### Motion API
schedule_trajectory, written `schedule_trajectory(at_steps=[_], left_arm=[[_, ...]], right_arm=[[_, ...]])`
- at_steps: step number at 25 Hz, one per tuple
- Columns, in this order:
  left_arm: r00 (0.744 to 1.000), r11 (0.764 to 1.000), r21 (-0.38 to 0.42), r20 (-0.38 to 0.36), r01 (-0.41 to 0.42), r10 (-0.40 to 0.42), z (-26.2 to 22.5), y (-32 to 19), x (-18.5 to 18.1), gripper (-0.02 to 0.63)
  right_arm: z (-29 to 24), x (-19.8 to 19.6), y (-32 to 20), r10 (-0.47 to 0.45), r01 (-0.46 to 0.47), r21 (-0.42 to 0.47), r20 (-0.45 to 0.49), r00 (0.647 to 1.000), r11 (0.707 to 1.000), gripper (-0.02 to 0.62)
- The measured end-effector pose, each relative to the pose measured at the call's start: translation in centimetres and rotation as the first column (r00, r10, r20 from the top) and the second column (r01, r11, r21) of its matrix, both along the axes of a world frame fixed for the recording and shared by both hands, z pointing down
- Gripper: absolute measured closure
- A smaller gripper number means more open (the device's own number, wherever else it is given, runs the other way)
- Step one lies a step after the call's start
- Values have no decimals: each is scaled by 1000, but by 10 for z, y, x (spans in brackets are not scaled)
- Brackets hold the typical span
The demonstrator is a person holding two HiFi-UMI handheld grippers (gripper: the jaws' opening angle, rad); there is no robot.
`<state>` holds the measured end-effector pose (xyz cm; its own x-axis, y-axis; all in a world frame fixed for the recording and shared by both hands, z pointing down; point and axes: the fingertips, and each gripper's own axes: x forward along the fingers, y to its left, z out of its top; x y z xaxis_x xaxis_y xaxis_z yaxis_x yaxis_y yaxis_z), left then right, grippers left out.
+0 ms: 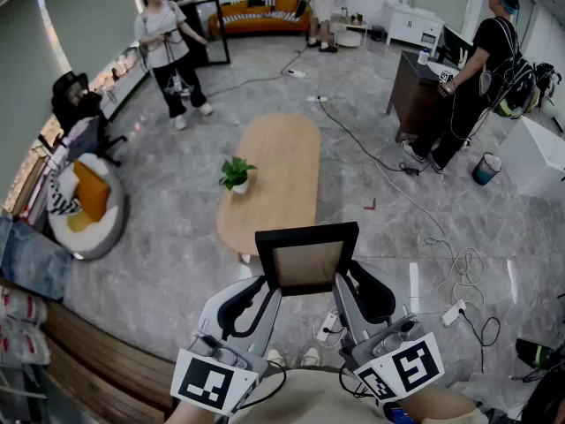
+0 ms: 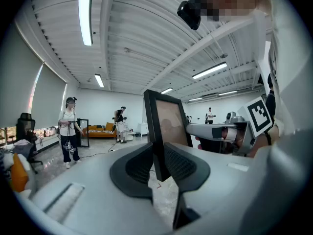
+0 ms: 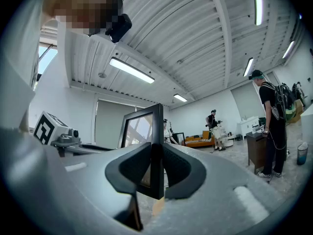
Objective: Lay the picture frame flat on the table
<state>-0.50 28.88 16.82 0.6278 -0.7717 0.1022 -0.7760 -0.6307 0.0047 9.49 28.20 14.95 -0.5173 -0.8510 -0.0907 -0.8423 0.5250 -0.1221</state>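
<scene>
I have the black picture frame (image 1: 306,259) held up off the table, low in the centre of the head view, upright with its brown panel facing me. My left gripper (image 1: 268,288) pinches the frame's left edge; in the left gripper view the dark pads (image 2: 134,168) close on that edge (image 2: 166,126). My right gripper (image 1: 344,286) clamps the right edge, and the right gripper view shows its jaws pressed on the frame's side bar (image 3: 155,146). The oval wooden table (image 1: 287,148) lies just above the frame in the head view, with a small potted plant (image 1: 236,173) on its left side. A person (image 1: 168,42) stands at upper left, another (image 1: 477,69) at upper right.
</scene>
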Motion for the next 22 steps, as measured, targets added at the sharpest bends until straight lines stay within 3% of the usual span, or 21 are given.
schedule_trajectory(at_steps=[16,22], left_arm=[[1000,999,-32,6,20,-20,13,-10,14,514],[998,999,-17,56,32,-31,17,-7,22,512]], right_arm=[[17,14,-12,-20,20,-43,3,1000,999,520],[19,22,-15,-31,32,-53,16,999,998,522]])
